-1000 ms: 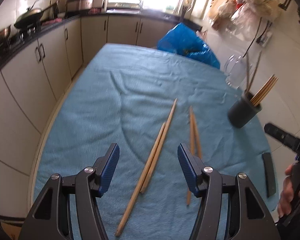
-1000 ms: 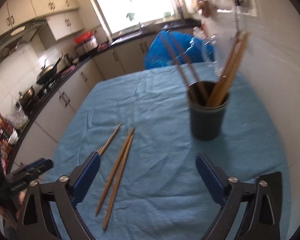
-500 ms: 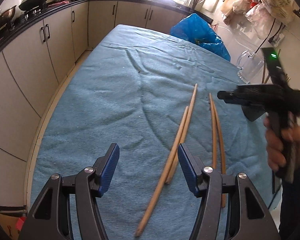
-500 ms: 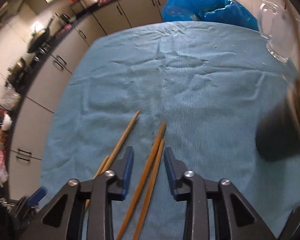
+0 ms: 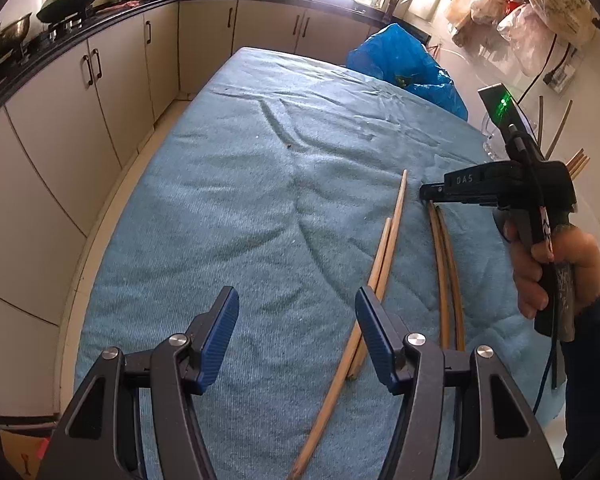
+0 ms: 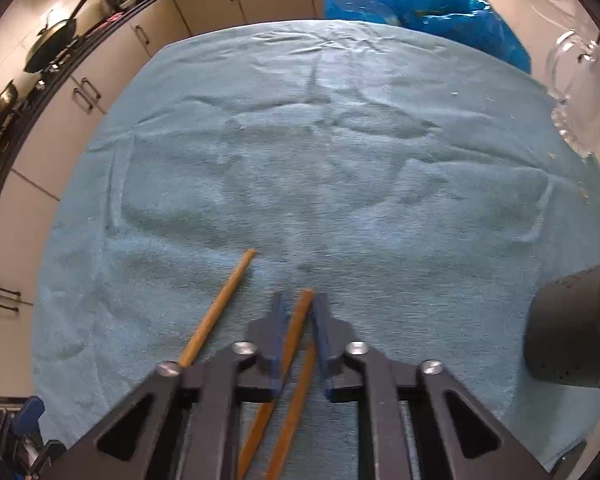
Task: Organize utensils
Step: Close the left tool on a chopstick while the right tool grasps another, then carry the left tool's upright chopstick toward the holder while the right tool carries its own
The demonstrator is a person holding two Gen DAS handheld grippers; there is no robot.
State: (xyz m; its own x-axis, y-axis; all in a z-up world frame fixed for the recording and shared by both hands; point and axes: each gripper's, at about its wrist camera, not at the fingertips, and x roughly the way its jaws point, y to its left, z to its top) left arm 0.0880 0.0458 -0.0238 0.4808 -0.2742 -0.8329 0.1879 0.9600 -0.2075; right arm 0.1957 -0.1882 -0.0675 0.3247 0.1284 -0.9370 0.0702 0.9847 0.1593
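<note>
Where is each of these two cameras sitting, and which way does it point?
Left wrist: rides the open left claw, looking along the blue towel-covered table; the person's right hand shows.
Right wrist: rides the right claw, low over the darker pair of wooden chopsticks.
Shared: that darker pair and the paler wooden chopsticks.

A wrinkled teal cloth (image 5: 240, 208) covers the desk. At its far end slumps a blue plastic bag (image 5: 400, 60), with a clear glass jug (image 6: 580, 92) near it. A wok (image 5: 72, 0) sits on the stove beyond pale cabinets (image 5: 112, 80).
</note>
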